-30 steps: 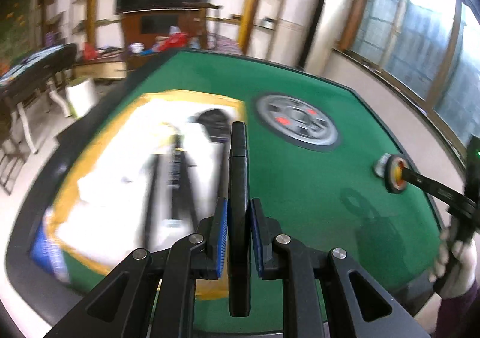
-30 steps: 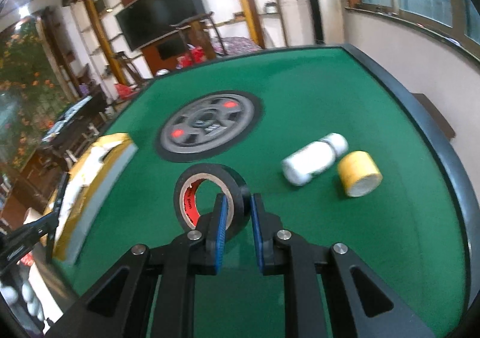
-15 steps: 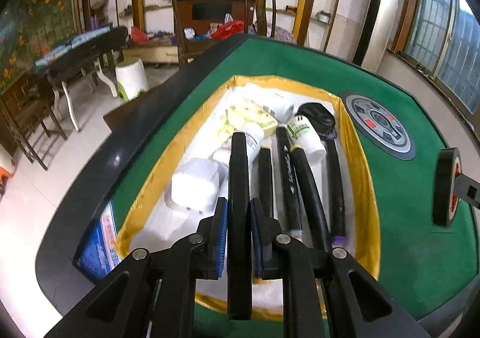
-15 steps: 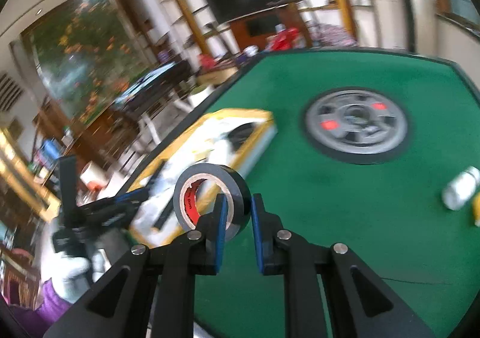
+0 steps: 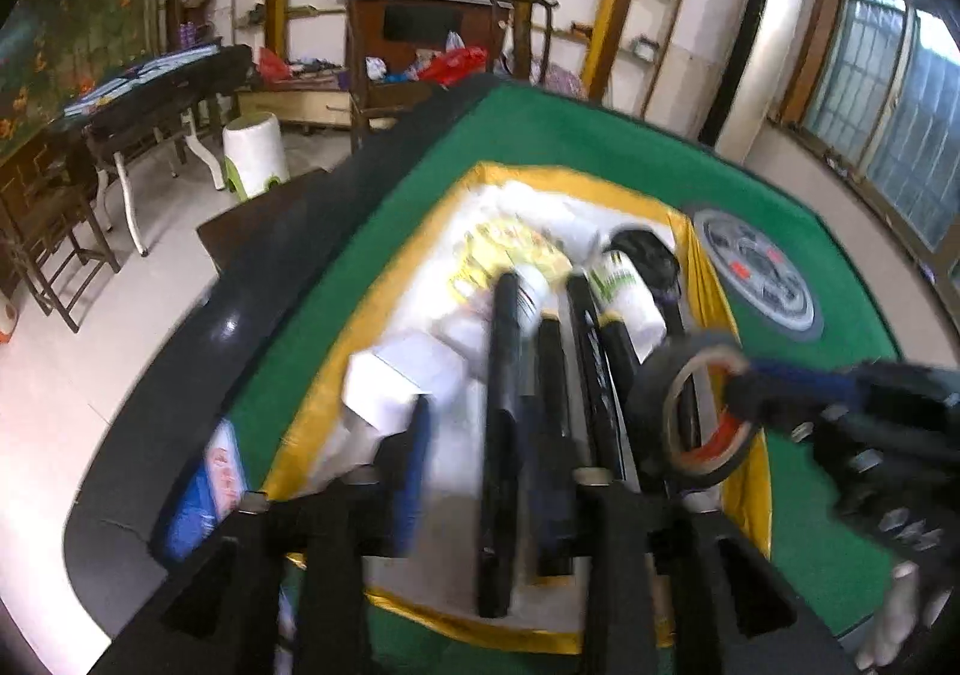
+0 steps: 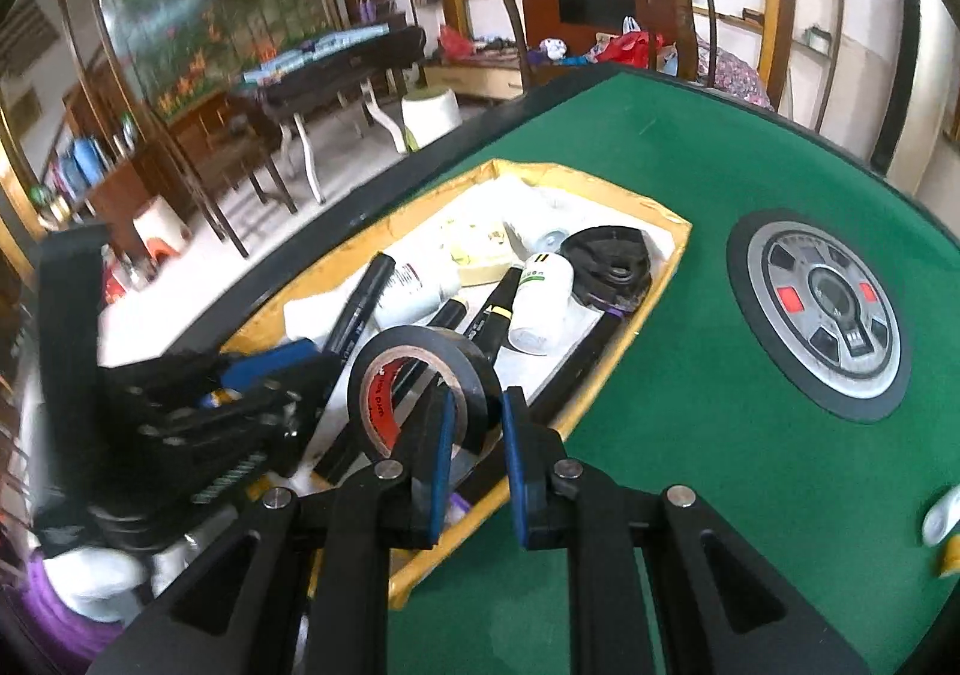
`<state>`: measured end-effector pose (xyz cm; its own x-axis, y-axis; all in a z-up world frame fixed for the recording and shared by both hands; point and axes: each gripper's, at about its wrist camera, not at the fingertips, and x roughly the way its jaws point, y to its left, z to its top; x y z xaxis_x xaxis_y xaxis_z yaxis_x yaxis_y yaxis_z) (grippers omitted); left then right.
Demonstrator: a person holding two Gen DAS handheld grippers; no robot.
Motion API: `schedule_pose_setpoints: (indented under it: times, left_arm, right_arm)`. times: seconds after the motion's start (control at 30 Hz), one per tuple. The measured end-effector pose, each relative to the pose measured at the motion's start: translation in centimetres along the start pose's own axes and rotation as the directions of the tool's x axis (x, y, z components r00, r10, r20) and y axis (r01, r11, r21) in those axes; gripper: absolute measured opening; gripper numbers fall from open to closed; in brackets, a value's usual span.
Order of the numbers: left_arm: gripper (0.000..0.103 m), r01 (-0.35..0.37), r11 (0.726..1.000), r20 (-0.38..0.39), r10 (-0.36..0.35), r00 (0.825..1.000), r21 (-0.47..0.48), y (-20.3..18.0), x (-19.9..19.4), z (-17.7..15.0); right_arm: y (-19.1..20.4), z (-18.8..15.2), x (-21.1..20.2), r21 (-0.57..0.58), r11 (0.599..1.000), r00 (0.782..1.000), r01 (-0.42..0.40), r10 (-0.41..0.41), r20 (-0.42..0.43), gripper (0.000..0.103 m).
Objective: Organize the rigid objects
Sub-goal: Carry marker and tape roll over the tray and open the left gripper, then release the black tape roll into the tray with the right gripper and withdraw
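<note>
Left gripper [image 5: 480, 471], over the near end of the yellow-rimmed tray [image 5: 318, 399] on the green table [image 5: 600, 159]: jaws having just been opening, now standing partly apart, blue pads clear of the black marker [image 5: 501, 435] lying between them and pointing into the tray. Whether the marker is resting on the tray's contents or dropping, not discernible through the blur.

Right gripper [image 6: 474, 453], reaching in over the tray's right rim: jaws nearly closed, pinching the wall of the black tape roll [image 6: 420, 393], red core showing, roll standing on edge above the tray's near half. Same roll [image 5: 702, 405] appearing in the left wrist view at the tip of the right gripper [image 5: 744, 393], just beside the markers.

Lying in the tray: several black markers [image 6: 498, 309], two white bottles [image 6: 540, 303], a white box [image 5: 402, 381], a black coiled item [image 6: 612, 261] at the far corner.

Sitting on the felt beyond the tray: a round grey hub [image 6: 822, 309]. At the right edge, partly cut off, a white object [image 6: 942, 516].
</note>
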<state>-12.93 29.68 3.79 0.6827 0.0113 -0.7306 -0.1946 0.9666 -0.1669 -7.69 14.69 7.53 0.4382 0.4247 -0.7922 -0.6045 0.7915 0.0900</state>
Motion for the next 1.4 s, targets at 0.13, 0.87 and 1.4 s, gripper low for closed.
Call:
schedule_pose_setpoints:
  times: [0.13, 0.87, 1.4]
  left_arm:
    - [0.081, -0.069, 0.997, 0.102, 0.072, 0.992, -0.025, 0.8, -1.9, 1.0]
    - [0.098, -0.267, 0.963, 0.134, 0.259, 0.956, 0.043, -1.1, -2.8, 0.7]
    - [0.098, -0.264, 0.940, 0.133, 0.240, 0.962, 0.216, -8.2, -3.7, -0.5]
  right_arm:
    - [1.1, 0.3, 1.5, -0.028, 1.000, 0.999, -0.005, 0.004, -0.043, 0.016]
    - [1.1, -1.1, -1.1, 0.062, 0.992, 0.994, -0.108, 0.110, -0.022, 0.038]
    - [-6.4, -4.9, -4.7, 0.256, 0.963, 0.996, -0.081, 0.068, 0.059, 0.046]
